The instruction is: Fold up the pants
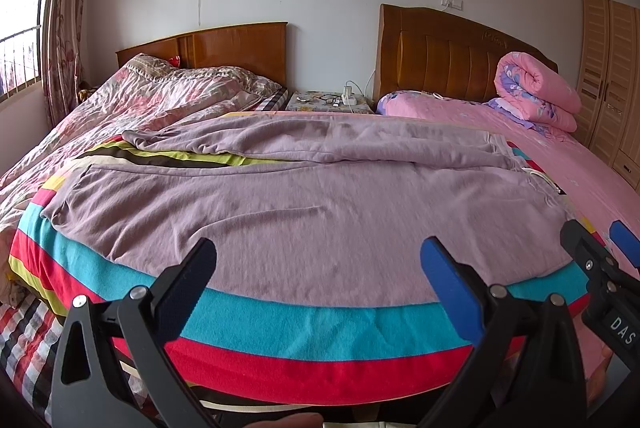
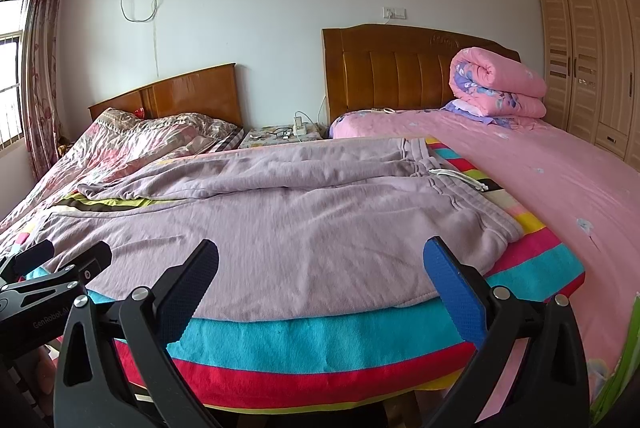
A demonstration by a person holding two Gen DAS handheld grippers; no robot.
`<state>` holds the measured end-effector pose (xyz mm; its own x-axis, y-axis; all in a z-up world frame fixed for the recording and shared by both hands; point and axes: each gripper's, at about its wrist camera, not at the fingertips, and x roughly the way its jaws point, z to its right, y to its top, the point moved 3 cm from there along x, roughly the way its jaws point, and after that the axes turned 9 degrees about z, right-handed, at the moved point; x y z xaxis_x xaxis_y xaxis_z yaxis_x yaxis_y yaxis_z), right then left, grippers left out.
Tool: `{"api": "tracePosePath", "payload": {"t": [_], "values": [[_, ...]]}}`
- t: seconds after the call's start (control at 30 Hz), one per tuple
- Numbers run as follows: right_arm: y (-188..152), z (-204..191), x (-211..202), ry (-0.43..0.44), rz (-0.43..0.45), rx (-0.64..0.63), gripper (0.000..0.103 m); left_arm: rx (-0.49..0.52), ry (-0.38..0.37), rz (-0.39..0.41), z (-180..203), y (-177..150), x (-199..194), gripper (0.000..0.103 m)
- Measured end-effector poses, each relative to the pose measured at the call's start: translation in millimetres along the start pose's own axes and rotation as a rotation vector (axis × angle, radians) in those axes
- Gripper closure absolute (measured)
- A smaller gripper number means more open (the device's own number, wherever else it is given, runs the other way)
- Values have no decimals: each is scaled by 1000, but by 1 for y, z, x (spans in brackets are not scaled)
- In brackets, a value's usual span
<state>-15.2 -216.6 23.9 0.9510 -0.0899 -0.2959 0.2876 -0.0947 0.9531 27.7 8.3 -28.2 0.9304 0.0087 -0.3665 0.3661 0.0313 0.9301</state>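
Note:
Mauve pants (image 1: 288, 203) lie spread across a striped blanket (image 1: 304, 332) on the bed, waistband to the right (image 2: 452, 187), legs running left. The far leg is rumpled (image 1: 280, 139). My left gripper (image 1: 318, 260) is open and empty, low over the near edge of the pants. My right gripper (image 2: 320, 260) is open and empty, over the near edge toward the waistband. The right gripper shows in the left wrist view (image 1: 600, 244); the left gripper shows in the right wrist view (image 2: 64, 256).
A pink bed (image 2: 560, 195) with a rolled pink quilt (image 2: 496, 87) lies to the right. A bed with a floral quilt (image 1: 140, 99) lies to the left. A nightstand (image 1: 332, 101) stands between the headboards. A wardrobe (image 2: 592, 59) stands at far right.

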Motion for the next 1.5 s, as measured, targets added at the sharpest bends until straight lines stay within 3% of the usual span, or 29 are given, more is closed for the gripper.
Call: {"api": "tracePosePath", "payload": {"t": [0.83, 1.03, 1.27, 1.5], "values": [[-3, 0, 3, 10, 0, -9, 4, 6, 5, 7, -1, -8, 0, 1], [19, 8, 18, 13, 29, -50, 4, 57, -37, 5, 6, 7, 7, 1], [64, 30, 96, 25, -34, -92, 4, 87, -71, -29, 18, 54, 53, 1], [92, 50, 255, 171, -238, -249, 4, 129, -95, -121, 33, 92, 140, 1]]}}
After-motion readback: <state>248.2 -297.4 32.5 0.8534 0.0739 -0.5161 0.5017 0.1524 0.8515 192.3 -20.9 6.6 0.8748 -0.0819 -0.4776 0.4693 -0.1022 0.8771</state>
